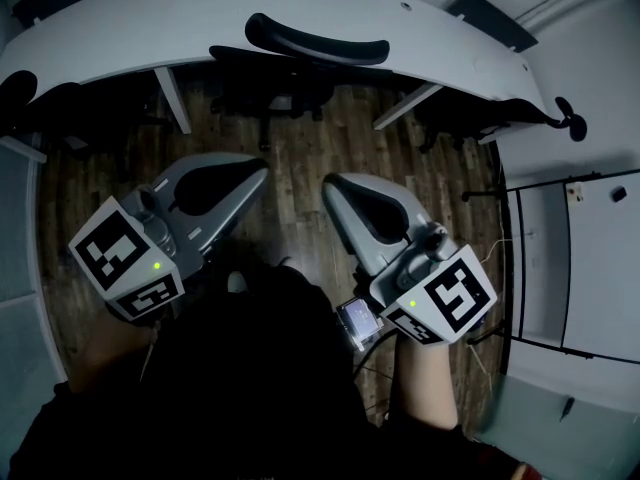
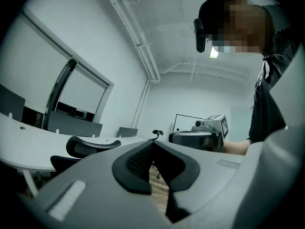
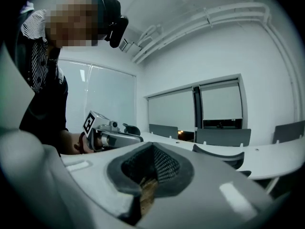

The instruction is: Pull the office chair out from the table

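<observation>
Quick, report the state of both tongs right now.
Left tongs: closed, holding nothing.
Right tongs: closed, holding nothing.

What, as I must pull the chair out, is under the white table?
Under the table the office chair is tucked in: its dark seat and base show above the wood floor, between two white legs. The table covers whatever lies farther beneath.

Side by side, the left hand-held gripper (image 1: 258,175) and the right hand-held gripper (image 1: 332,186), jaws together, pointing forward.
</observation>
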`<state>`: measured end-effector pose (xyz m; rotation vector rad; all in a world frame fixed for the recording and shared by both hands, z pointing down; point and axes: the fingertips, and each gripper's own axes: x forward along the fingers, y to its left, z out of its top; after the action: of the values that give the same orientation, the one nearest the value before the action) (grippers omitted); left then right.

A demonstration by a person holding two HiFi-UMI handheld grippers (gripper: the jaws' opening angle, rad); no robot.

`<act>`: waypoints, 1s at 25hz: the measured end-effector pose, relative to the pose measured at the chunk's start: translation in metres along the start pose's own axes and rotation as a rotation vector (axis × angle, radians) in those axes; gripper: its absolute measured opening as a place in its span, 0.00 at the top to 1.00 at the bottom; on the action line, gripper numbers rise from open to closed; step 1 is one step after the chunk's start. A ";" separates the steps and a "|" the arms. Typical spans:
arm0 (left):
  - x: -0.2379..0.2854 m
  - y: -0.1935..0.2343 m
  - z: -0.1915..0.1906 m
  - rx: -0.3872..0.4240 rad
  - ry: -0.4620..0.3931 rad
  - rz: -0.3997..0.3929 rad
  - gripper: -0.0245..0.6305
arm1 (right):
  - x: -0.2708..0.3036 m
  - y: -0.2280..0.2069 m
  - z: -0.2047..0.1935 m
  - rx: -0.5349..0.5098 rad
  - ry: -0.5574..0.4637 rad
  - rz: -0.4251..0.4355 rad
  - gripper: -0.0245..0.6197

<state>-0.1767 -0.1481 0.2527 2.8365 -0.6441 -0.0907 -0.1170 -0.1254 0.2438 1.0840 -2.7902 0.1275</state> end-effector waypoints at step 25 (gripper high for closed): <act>0.094 0.092 0.023 0.032 0.023 0.066 0.96 | 0.054 -0.133 0.014 0.014 -0.039 0.065 0.96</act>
<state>-0.1324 -0.2741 0.2514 2.8394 -0.7393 -0.0373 -0.0677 -0.2609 0.2421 1.0093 -2.8641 0.1348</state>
